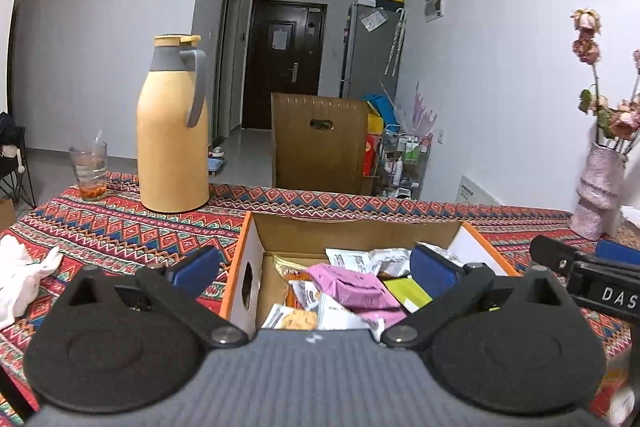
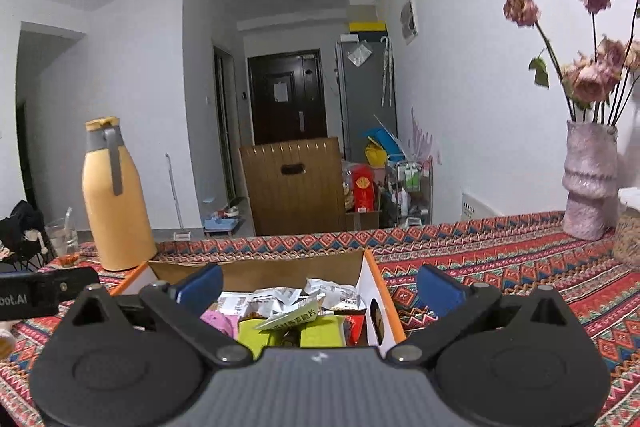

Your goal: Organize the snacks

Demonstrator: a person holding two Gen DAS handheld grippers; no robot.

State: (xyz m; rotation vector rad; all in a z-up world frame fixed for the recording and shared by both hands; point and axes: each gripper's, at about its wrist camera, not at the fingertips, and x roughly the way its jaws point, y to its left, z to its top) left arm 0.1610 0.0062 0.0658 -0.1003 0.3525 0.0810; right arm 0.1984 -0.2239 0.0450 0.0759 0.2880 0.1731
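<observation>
Both grippers are over the near edge of an open cardboard box (image 1: 352, 227) that sits on a table covered by a patterned red cloth (image 1: 120, 227).

Left gripper (image 1: 316, 267): jaws spread wide, released, nothing between the blue pads (image 1: 196, 265). The left pad is over the cloth outside the box's left wall; the right pad is above the snacks inside.

Right gripper (image 2: 320, 287): likewise wide open and empty. Its left pad is above the box contents, its right pad (image 2: 438, 289) over the cloth outside the box's right wall. Part of the right gripper also shows at the right edge of the left wrist view, just beside the left one.

Box contents: a loose pile of snack packets. A pink packet (image 1: 348, 287) lies on top near the middle, a yellow-green packet (image 1: 406, 293) to its right, white printed packets (image 1: 352, 261) toward the back, and an orange-printed packet (image 1: 292, 319) at the near left. In the right wrist view a white sachet (image 2: 288, 319) rests tilted on the yellow-green packet. The box walls have orange edges and an oval hand hole (image 1: 248, 285) in the side.

Elsewhere on the table: a tall yellow flask (image 1: 172, 131) with a grey handle at the far left, a drinking glass (image 1: 89, 169) beside it, a crumpled white tissue (image 1: 20, 279) at the left edge, and a pink vase (image 1: 598, 195) of dried flowers at the far right. A brown chair back (image 1: 320, 143) stands behind the table.
</observation>
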